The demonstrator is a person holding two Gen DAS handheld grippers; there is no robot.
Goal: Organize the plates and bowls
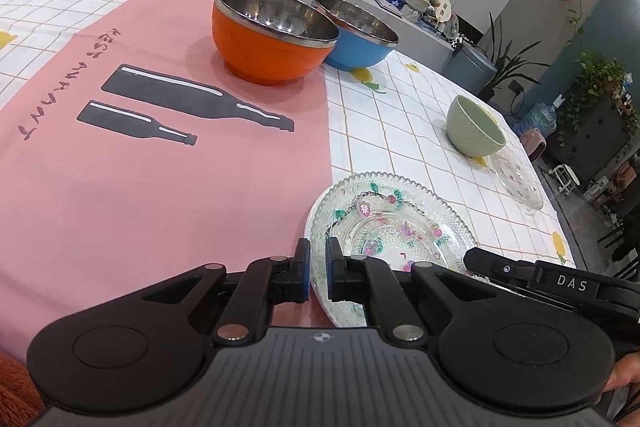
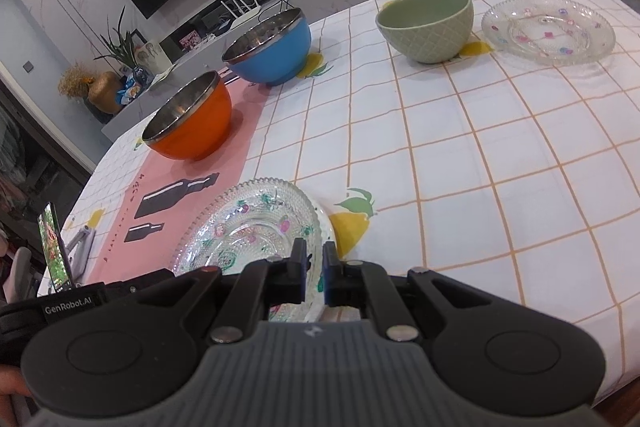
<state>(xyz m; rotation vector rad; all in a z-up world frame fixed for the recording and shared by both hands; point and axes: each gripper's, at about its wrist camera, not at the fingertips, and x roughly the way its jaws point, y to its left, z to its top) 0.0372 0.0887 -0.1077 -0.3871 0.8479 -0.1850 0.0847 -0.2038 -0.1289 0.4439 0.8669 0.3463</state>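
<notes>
Checked lemon tablecloth [image 2: 460, 155] carries the bowls far off; your left gripper [image 1: 318, 269] and right gripper [image 2: 314, 273] both pinch opposite rims of the near glass plate [image 1: 396, 223], sharing its weight, probably for stacking on the far glass plate [image 2: 548, 31].

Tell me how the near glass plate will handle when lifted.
The near glass plate looks rigid and breakable. Its beaded rim may slip in the thin edge pinches of the left gripper and right gripper. Both grip opposite edges, so uneven lifting would probably tilt it.
</notes>
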